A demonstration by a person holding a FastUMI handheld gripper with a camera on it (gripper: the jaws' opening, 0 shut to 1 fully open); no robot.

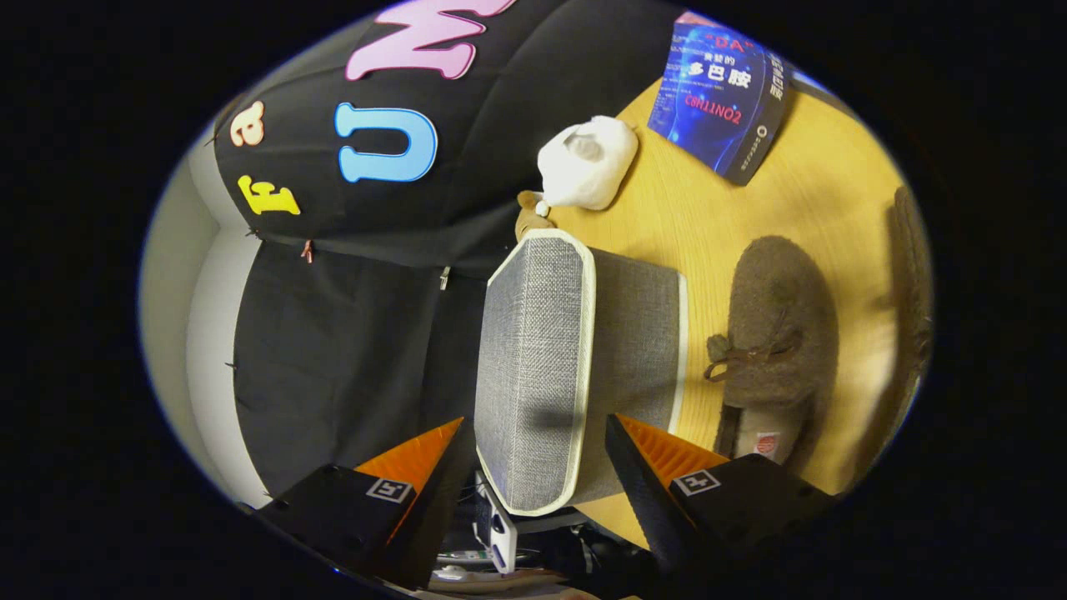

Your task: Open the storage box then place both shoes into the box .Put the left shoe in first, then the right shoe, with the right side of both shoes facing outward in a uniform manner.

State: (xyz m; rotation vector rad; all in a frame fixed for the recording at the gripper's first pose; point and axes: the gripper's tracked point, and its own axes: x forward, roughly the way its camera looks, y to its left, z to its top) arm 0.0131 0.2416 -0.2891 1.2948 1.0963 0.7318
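The grey fabric storage box (633, 350) with white trim stands on the wooden table (700, 225), its lid (533, 350) down on it. The view is rolled sideways, so the table top runs up the right side. My gripper (538, 427) is open, and the orange fingers (417, 454) straddle the near end of the lid, one on each side, close to its edges. A brown fuzzy shoe (779, 333) with a lace bow lies on the table just beside the box. The second brown shoe (913, 267) lies beyond it, partly cut off.
A white plush toy (586, 162) sits on the table past the far end of the box, with a small brown object (529, 218) next to it. A blue book (723, 92) lies further off. The black cloth wall (333, 350) stands behind the box.
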